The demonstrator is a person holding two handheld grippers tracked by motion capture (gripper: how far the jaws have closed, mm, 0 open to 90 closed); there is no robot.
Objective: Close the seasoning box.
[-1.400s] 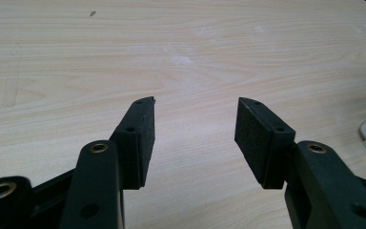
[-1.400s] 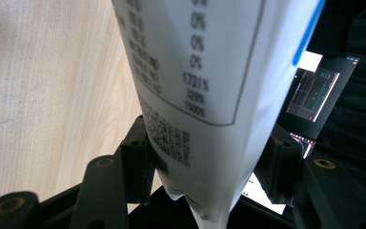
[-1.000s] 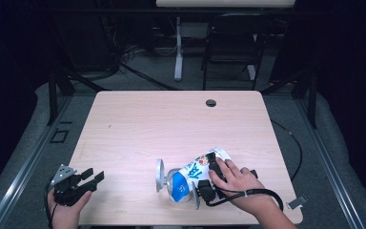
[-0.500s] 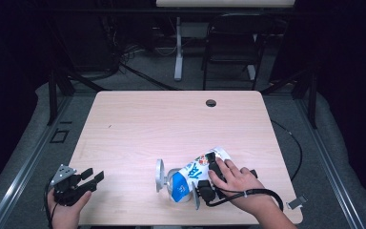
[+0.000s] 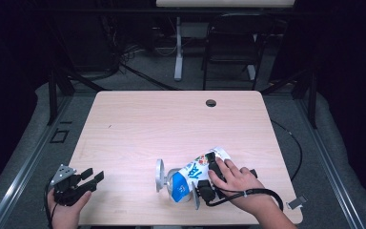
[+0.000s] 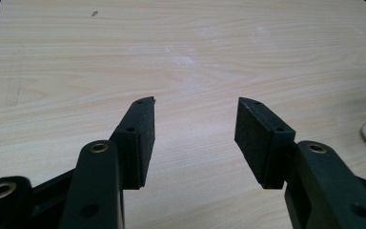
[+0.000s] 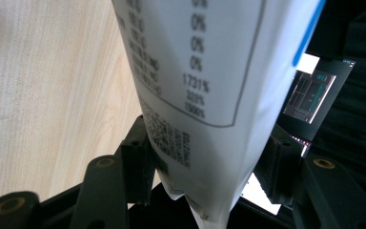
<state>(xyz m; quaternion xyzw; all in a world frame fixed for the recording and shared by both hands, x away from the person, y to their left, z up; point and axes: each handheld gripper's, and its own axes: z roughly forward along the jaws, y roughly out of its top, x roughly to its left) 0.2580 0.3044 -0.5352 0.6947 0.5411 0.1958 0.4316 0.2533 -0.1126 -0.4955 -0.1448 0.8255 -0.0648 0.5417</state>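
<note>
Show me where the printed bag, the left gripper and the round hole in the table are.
printed bag point(image 5: 189, 175), high view, blue and white front.
left gripper point(image 5: 94, 175), high view, between its tips.
round hole point(image 5: 211, 103), high view, its centre.

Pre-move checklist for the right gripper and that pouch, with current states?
1. White-and-blue printed pouch sits between the right gripper jaws: ok.
2. Pads pressing firmly on it: cannot tell; the left pad touches, the right is hidden behind the pouch.
3. Pouch lying on the light wooden table, away from the edge: ok.
4. Silver round lid beside the pouch is clear of the jaws: ok.
5. Left gripper open, holding nothing, near the table's left front corner: ok.
</note>
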